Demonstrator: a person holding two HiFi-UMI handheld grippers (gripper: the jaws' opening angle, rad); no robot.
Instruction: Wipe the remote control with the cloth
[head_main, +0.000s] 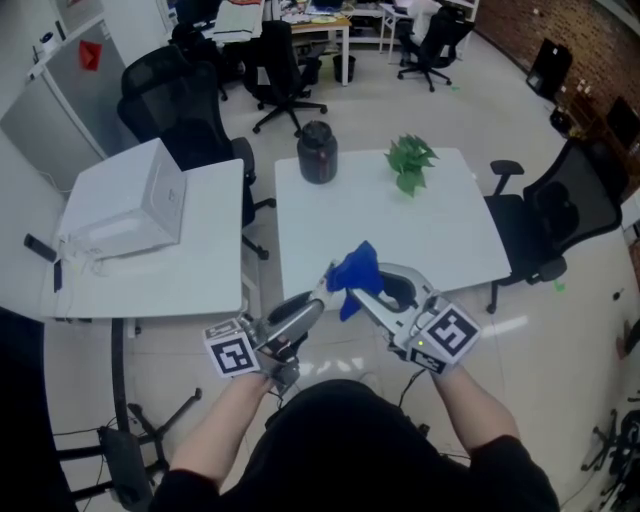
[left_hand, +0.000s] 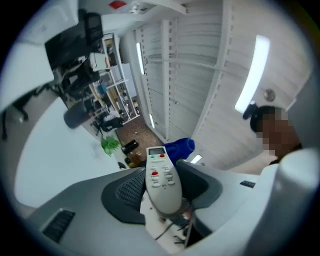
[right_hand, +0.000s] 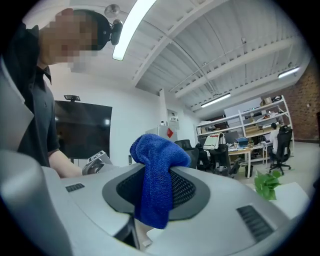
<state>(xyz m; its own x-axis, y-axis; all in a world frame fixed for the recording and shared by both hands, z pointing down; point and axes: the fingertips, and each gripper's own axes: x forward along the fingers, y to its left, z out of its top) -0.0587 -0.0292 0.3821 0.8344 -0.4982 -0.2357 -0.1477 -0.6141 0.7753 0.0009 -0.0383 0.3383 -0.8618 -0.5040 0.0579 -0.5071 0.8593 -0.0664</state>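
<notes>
I hold both grippers close together over the near edge of the white table (head_main: 440, 235). My left gripper (head_main: 316, 300) is shut on a white remote control (left_hand: 162, 181), which stands between its pads with the buttons and small display facing the camera. Shut on a blue cloth (right_hand: 156, 182), my right gripper (head_main: 364, 293) has the cloth bunched above its fingers and hanging down between them. In the head view the blue cloth (head_main: 355, 274) sits right at the tip of the left gripper. The cloth (left_hand: 181, 148) shows just behind the remote's top end.
A black jar (head_main: 317, 150) and a small green plant (head_main: 410, 163) stand at the far side of the table. A white box (head_main: 130, 205) sits on the table to the left. Black office chairs (head_main: 565, 215) stand at the right and behind.
</notes>
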